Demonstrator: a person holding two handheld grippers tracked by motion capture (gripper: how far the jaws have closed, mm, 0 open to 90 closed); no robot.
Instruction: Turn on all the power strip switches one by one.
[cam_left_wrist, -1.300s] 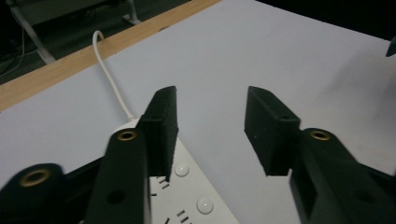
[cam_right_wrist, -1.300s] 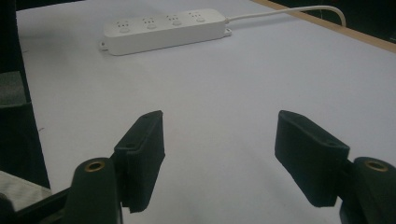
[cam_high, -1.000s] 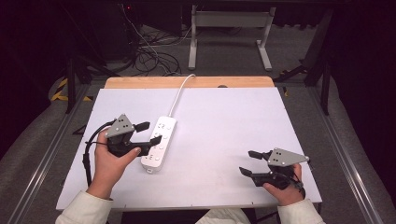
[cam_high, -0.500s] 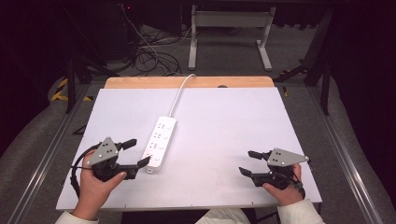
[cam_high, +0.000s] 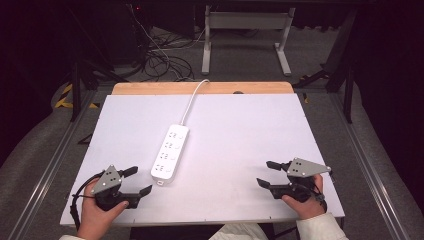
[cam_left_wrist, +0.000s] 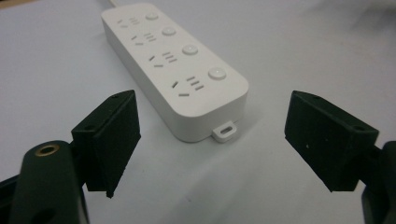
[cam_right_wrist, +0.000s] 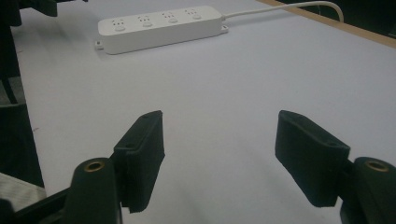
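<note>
High view: one white power strip (cam_high: 170, 153) with four socket groups and four round buttons lies mid-surface (cam_high: 240, 125), its cord (cam_high: 191, 100) running to the far edge. Left hand-held gripper (cam_high: 137, 180) and right hand-held gripper (cam_high: 266, 173) both gape, empty.

**Count on the tabletop**

I count one white power strip (cam_high: 170, 152) with four sockets and four round buttons, and one white cord (cam_high: 192, 97) running from its far end. I hold two tools: left tool (cam_high: 139, 181), right tool (cam_high: 266, 174).
</note>
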